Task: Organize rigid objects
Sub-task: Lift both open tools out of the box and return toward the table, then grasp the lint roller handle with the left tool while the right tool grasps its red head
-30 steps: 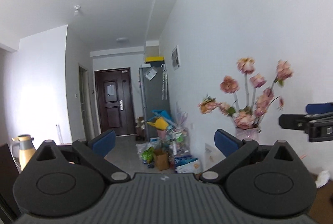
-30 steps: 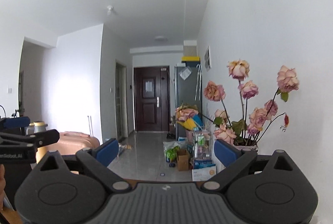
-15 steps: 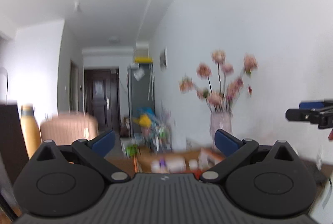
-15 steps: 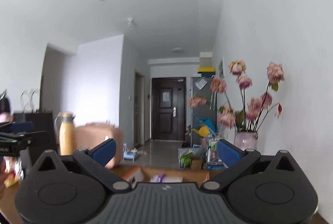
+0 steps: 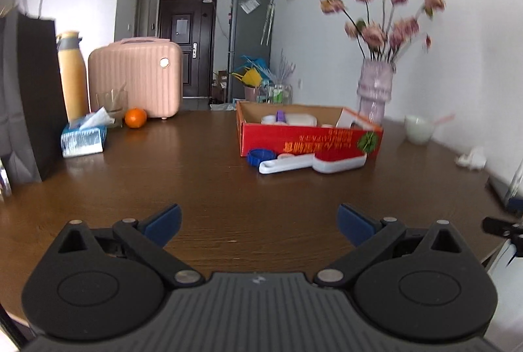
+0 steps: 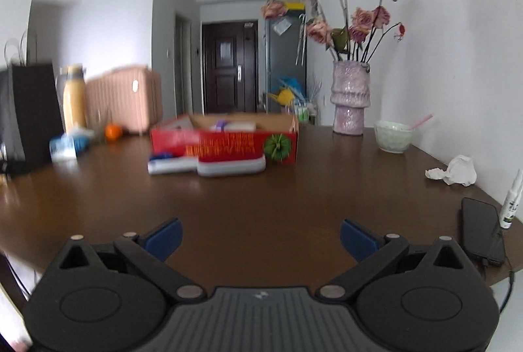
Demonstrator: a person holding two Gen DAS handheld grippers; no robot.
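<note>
Both the left gripper (image 5: 258,221) and right gripper (image 6: 260,236) hover spread and empty above the bare wood-grain tabletop (image 5: 202,188), while the shallow red cardboard box (image 5: 309,139), holding small white containers, sits mid-table with a white plastic scoop (image 5: 310,163) and blue cap (image 5: 257,156) touching its front.

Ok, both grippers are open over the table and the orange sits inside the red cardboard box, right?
Not quite. The orange sits on the table beside the pink suitcase, well left of the red cardboard box, as the left wrist view shows. Left gripper and right gripper are open.
</note>
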